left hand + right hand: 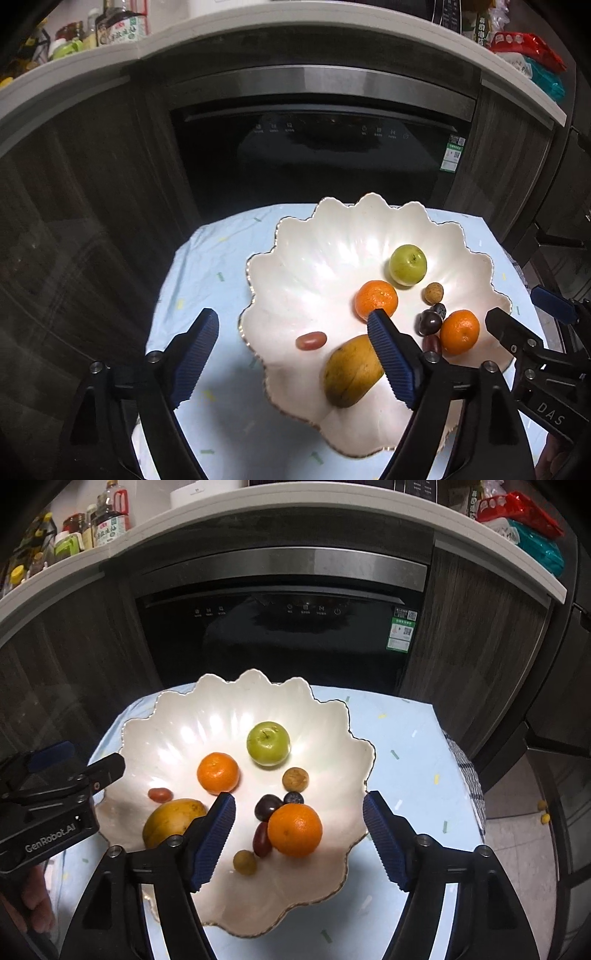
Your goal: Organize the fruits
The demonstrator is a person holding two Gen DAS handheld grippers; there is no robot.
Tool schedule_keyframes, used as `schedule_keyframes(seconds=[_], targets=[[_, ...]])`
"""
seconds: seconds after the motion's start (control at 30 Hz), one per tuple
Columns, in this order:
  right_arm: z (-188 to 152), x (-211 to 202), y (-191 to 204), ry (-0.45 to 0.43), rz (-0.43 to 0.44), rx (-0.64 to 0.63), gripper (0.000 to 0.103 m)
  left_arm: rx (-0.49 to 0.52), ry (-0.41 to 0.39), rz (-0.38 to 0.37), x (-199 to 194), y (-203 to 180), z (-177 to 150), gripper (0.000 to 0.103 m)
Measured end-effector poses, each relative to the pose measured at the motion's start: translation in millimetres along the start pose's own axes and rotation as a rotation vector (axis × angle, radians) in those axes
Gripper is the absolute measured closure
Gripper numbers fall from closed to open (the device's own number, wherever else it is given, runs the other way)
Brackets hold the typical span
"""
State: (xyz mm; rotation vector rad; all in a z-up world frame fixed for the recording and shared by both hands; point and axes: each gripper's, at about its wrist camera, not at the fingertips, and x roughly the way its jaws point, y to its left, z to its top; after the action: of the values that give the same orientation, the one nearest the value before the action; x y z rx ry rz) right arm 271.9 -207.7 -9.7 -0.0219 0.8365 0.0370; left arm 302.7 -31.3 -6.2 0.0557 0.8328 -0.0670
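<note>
A white scalloped bowl (295, 266) (177, 731) on a light blue cloth holds a green apple (407, 264) (268, 743), two tangerines (376, 300) (459, 331) (217, 773) (294, 830), a yellow mango (349, 376) (170, 821), a red cherry tomato (311, 340) (160, 794), a dark plum (267, 806), a blueberry (293, 798), a red date (260, 839) and two brown longans (295, 779) (245, 862). My left gripper (295, 354) is open and empty above the bowl's left side. My right gripper (299, 834) is open and empty, its fingers either side of the near tangerine.
The blue cloth (406, 738) covers a small table. A dark built-in appliance (288, 627) and wood cabinets stand behind it. The counter above holds bottles (107, 520) and snack packs (517, 513). Small yellow items (543, 810) lie on the floor at right.
</note>
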Motion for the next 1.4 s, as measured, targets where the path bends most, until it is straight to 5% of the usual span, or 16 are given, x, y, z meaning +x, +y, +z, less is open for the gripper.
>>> schedule_keyframes(seconds=[0.53, 1.4], targets=[[-27.4, -39.9, 4.0, -0.025, 0.032, 0.004, 0.028, -0.003, -0.021, -0.058, -47.8, -0.5, -31.1, 0.016], [-82.5, -112.7, 3.0, -0.046, 0.068, 0.033, 0.028, 0.006, -0.080, -0.023, -127.6, -4.8, -91.0, 0.016]])
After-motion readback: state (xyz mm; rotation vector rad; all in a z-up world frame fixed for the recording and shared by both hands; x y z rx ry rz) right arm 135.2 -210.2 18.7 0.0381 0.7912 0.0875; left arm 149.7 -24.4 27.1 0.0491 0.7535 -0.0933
